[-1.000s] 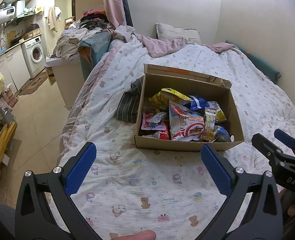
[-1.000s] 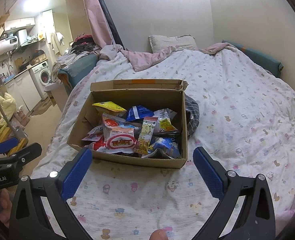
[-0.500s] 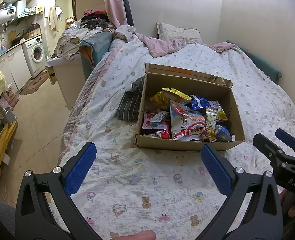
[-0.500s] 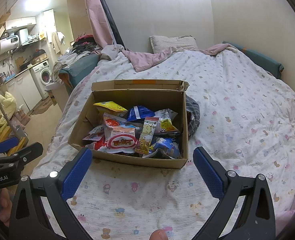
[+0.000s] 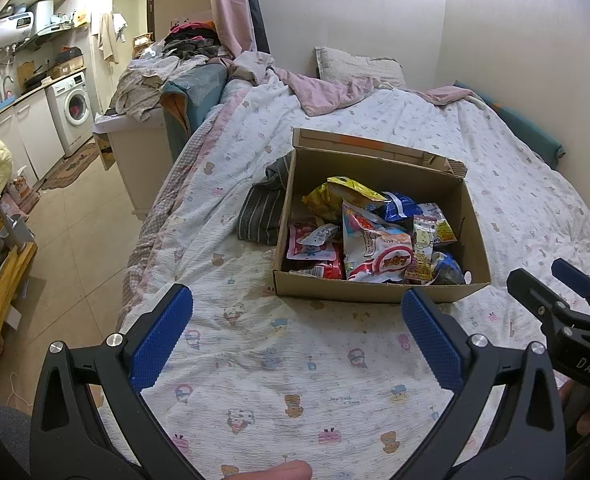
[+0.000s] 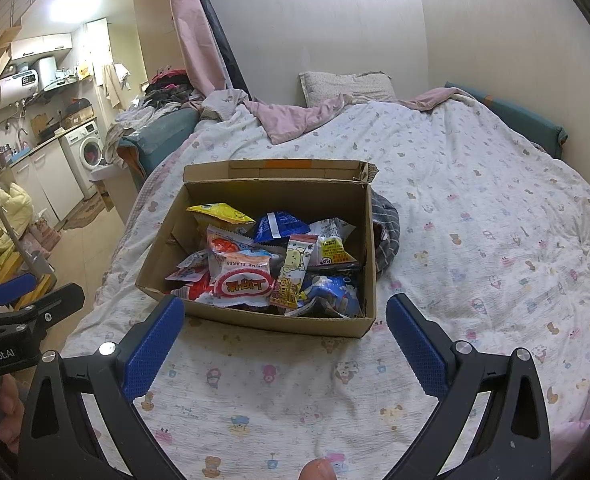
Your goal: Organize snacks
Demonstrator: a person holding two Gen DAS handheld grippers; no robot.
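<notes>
Low in each wrist view, the left gripper [image 5: 297, 338] and right gripper [image 6: 285, 338] hang over the printed bedsheet [image 5: 255, 360] with jaws spread wide and empty, probably lined up to reach in. Just beyond, at frame centre, the cardboard box [image 6: 255, 318] sits open, holding a loose heap of snack packets [image 6: 271, 264]. A striped cloth [image 5: 261, 210] lies against its side.

Both wrist views facing cardboard box [image 5: 379, 292] nearby, side by side
</notes>
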